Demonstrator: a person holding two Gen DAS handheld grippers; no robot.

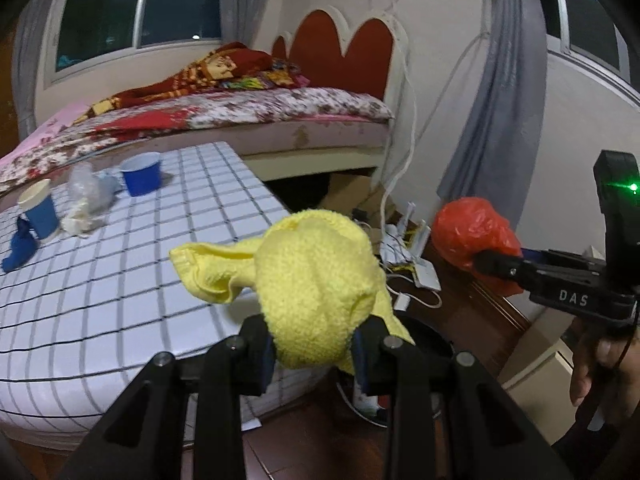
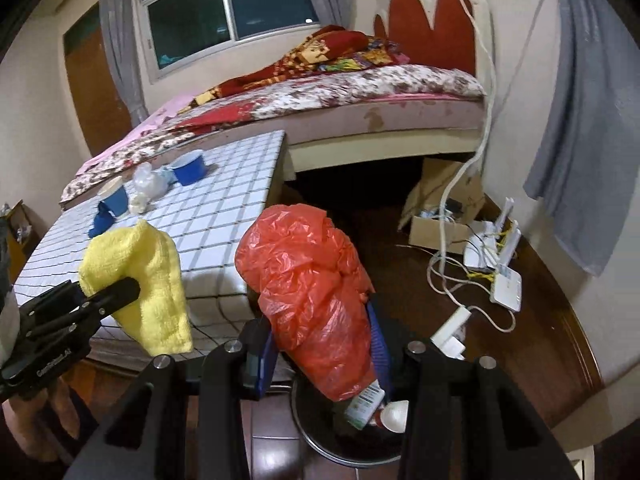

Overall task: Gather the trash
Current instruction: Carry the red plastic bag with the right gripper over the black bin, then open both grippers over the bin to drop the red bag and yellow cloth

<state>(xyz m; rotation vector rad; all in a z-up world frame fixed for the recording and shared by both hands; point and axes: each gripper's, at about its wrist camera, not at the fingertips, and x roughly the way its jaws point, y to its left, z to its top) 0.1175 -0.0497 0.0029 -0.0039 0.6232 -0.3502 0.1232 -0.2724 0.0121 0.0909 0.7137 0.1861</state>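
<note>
The right gripper squeezes a crinkly, shiny red plastic bag, puffed up like a ball, above the round black bin. The left gripper pinches a fluffy yellow cloth beside the checkered table.

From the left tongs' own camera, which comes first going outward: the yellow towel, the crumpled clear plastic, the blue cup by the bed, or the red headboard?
1. Yellow towel: clamped in the left tongs themselves.
2. Crumpled clear plastic: far left on the checked table.
3. Blue cup: just behind the plastic, near the table's far edge.
4. Red headboard: against the back wall.
</note>
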